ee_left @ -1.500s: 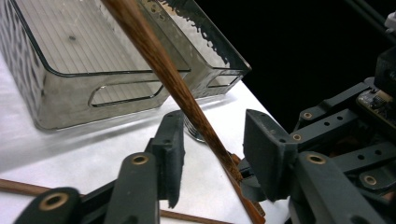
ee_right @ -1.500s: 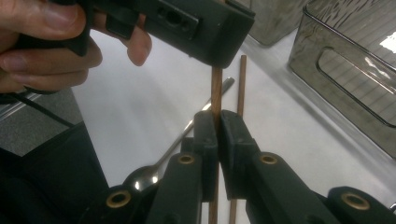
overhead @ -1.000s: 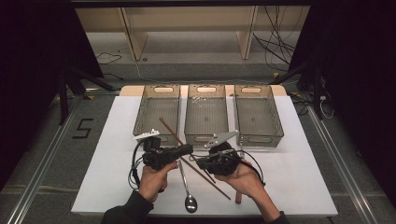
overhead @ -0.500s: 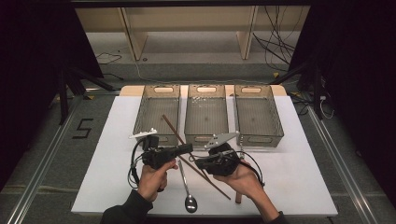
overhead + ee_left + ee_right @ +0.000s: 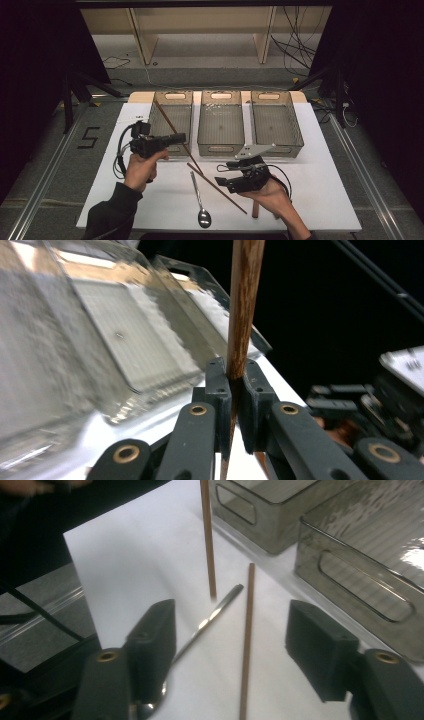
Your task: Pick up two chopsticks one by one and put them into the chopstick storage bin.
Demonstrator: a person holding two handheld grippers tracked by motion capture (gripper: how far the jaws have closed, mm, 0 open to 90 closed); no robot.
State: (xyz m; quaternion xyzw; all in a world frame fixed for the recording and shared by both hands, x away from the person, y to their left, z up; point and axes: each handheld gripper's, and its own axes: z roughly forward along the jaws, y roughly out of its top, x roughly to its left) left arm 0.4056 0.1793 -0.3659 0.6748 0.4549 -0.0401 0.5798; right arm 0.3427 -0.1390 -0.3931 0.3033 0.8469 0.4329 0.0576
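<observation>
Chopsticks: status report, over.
Left gripper shut on one chopstick, lifted at the left bin. Right gripper jaws just opened, second chopstick lying on the table between them. Spoon beside it, nothing blocking.

Bench: we see a white top (image 5: 320, 165) with a strip of bare wood along its far edge.
Floor: grey carpet lies around the bench, and metal rails (image 5: 45, 185) run along both sides.
Floor mark: we read a black numeral 5 (image 5: 89, 137) to the left of the bench.
Furniture: a pale wooden frame (image 5: 142, 37) stands behind the bench.
Cables: loose black leads (image 5: 295, 47) trail across the floor at the back right.
Surroundings: black drapes (image 5: 35, 65) close in both sides.
Light: we find the middle brightly lit and the edges dark.
</observation>
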